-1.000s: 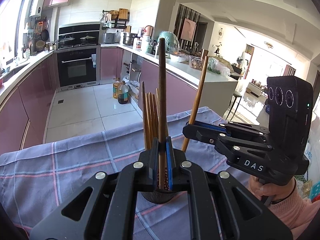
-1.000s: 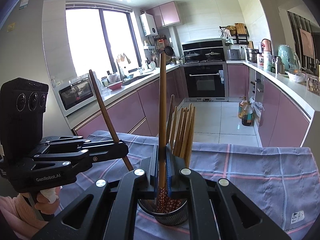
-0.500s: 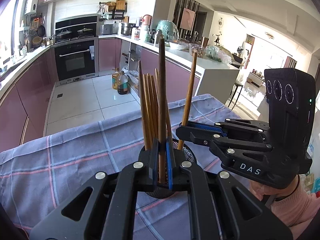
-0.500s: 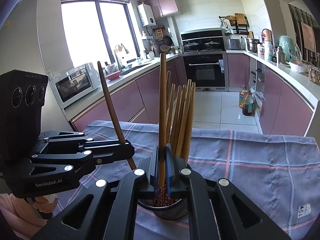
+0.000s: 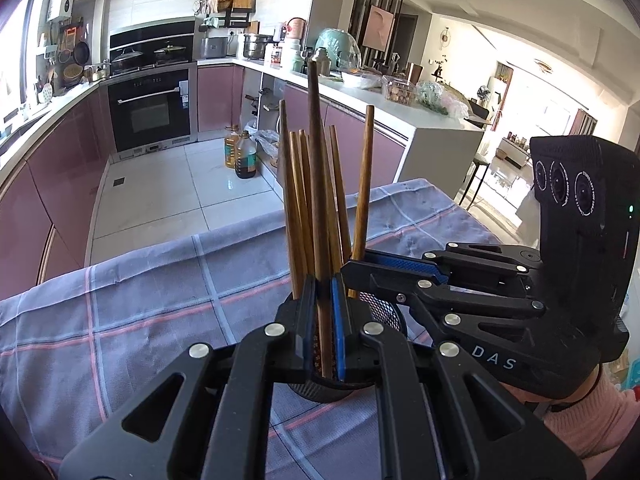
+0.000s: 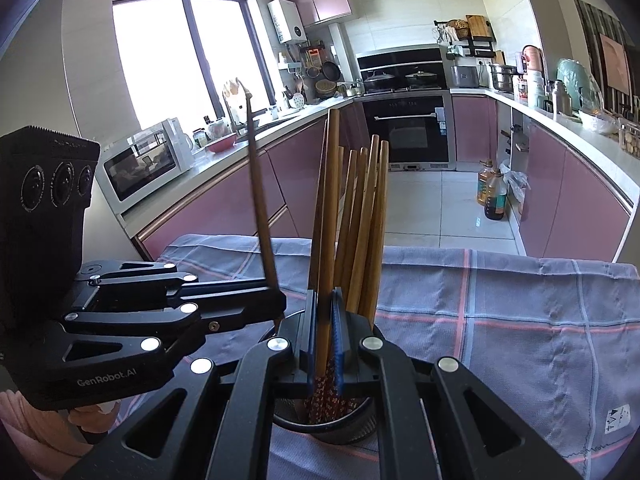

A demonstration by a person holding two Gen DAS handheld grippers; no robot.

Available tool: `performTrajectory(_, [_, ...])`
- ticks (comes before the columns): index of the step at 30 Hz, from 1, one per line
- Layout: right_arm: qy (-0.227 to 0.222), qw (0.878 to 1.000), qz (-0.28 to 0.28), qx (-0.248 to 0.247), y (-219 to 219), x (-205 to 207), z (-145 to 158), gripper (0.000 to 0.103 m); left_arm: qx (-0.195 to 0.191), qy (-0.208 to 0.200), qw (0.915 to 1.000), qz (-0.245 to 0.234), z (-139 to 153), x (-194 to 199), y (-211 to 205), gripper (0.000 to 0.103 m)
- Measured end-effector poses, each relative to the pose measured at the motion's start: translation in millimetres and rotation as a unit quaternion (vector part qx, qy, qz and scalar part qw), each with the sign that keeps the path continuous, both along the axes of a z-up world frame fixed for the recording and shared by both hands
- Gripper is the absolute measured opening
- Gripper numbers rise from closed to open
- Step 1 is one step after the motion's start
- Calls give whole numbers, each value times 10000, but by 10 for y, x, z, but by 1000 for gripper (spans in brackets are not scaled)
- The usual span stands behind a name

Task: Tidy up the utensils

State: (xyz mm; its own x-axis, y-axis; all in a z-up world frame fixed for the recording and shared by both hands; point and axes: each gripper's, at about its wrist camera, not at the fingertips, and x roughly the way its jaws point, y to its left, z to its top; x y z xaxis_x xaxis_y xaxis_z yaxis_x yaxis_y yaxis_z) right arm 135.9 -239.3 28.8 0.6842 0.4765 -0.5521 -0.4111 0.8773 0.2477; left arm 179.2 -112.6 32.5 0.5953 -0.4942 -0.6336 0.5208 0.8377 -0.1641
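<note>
A black mesh utensil cup [image 5: 384, 312] [image 6: 328, 428] stands on the checked cloth and holds several wooden chopsticks [image 5: 298, 200] [image 6: 360, 216]. My left gripper [image 5: 324, 312] is shut on a dark chopstick [image 5: 316, 152] held upright, its lower end inside the cup. It also shows in the right wrist view [image 6: 280, 300] with its chopstick [image 6: 260, 192]. My right gripper [image 6: 325, 328] is shut on a lighter chopstick [image 6: 330, 200], its patterned lower end inside the cup. It also shows in the left wrist view [image 5: 348, 268] with its chopstick [image 5: 363, 184].
The purple checked tablecloth [image 5: 140, 304] [image 6: 500, 320] covers the table, whose far edge drops to the tiled kitchen floor. Pink cabinets, an oven and counters lie beyond. A person's pink sleeve [image 5: 588, 420] is behind the right gripper.
Both grippers have lowered their chopsticks into the cup and come closer together over it. The right chopstick has turned from leaning to nearly upright.
</note>
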Motion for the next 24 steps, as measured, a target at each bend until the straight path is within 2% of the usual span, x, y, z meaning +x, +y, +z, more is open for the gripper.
performTrajectory(5, [16, 10000, -61, 55, -45, 2, -2, 9, -16, 101, 9999, 25, -107, 61, -2, 8])
performTrajectory(7, [3, 9999, -89, 61, -49, -5, 1, 18, -47, 100, 9999, 63, -133, 68, 33, 9])
performTrajectory(9, [-1, 9999, -102, 103, -73, -22, 3, 21, -80, 116, 9998, 108, -158, 64, 70, 13])
performTrajectory(11, [-25, 9998, -108, 145, -89, -47, 10, 26, -98, 80, 9997, 202, -180, 33, 133, 22])
performTrajectory(13, [-80, 9998, -108, 159, -93, -93, 23, 38, -116, 19, 9994, 329, -184, -4, 203, 36])
performTrajectory(15, [-136, 9997, -92, 158, -90, -145, 30, 46, -111, -95, 9987, 492, -176, -56, 285, 42])
performTrajectory(18, [-288, 9994, -169, 114, -82, -238, 53, 65, -114, -361, 9957, 846, -147, -156, 439, 64])
performTrajectory(19, [-352, 9990, -235, 105, -87, -269, 64, 77, -106, -461, 9942, 963, -141, -213, 489, 72])
performTrajectory(20, [-449, 9984, -336, 115, -94, -309, 74, 84, -75, -588, 9920, 1118, -136, -268, 551, 76])
performTrajectory(22, [-582, 9974, -420, 87, -96, -358, 90, 89, -17, -820, 9872, 1370, -115, -355, 648, 91])
performTrajectory(24, [-705, 9962, -505, -16, -65, -412, 88, 97, 90, -1106, 9805, 1619, -108, -454, 723, 93])
